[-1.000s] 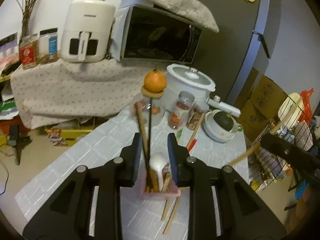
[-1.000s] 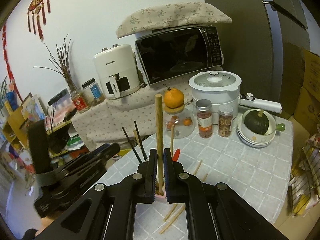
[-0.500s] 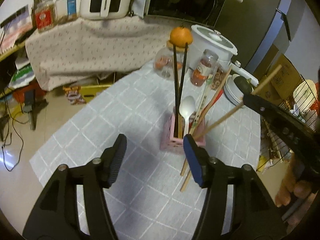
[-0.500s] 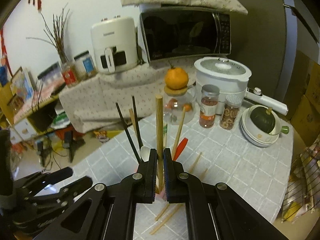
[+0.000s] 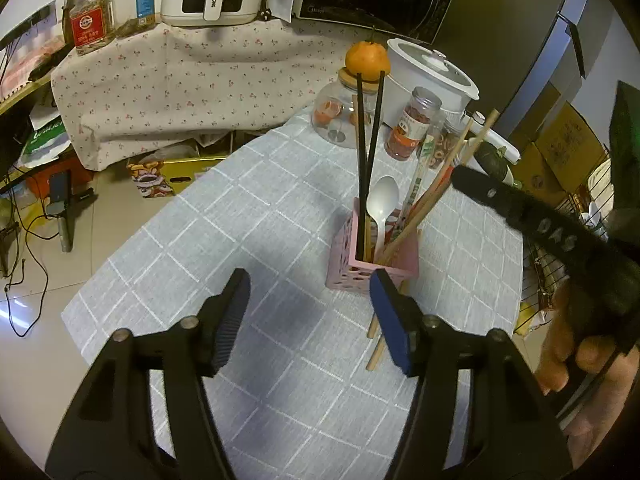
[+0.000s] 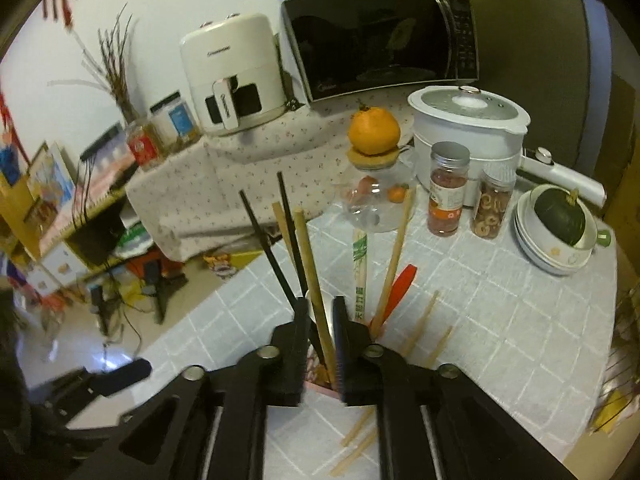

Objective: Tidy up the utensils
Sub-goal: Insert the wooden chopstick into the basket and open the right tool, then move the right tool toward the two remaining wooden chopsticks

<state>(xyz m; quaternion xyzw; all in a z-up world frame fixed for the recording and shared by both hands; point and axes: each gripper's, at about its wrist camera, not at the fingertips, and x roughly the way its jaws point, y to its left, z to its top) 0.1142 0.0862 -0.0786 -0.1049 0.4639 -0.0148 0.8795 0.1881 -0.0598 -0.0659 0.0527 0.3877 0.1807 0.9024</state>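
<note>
A pink perforated holder [image 5: 372, 270] stands on the grey checked tablecloth [image 5: 248, 240]. It holds black chopsticks [image 5: 362, 160], a white spoon [image 5: 382, 208], a paper-wrapped pair and wooden chopsticks. My left gripper [image 5: 310, 320] is open and empty, just in front of the holder. My right gripper [image 6: 322, 340] is over the holder, its jaws slightly apart around a wooden chopstick [image 6: 312, 280] that stands in the holder; the arm also shows in the left wrist view [image 5: 540, 224]. Two wooden chopsticks [image 5: 378, 340] lie on the cloth beside the holder.
Behind the holder stand a glass jar with an orange on top [image 5: 366, 60], two spice jars [image 6: 448, 188], a white rice cooker [image 6: 468, 120] and stacked bowls with a green squash [image 6: 560, 224]. A microwave and air fryer sit on the back shelf. A wire rack is at right.
My left gripper has let go, opened wide and pulled back from the holder. My right gripper has lowered the wooden chopstick into the holder and its jaws have parted a little.
</note>
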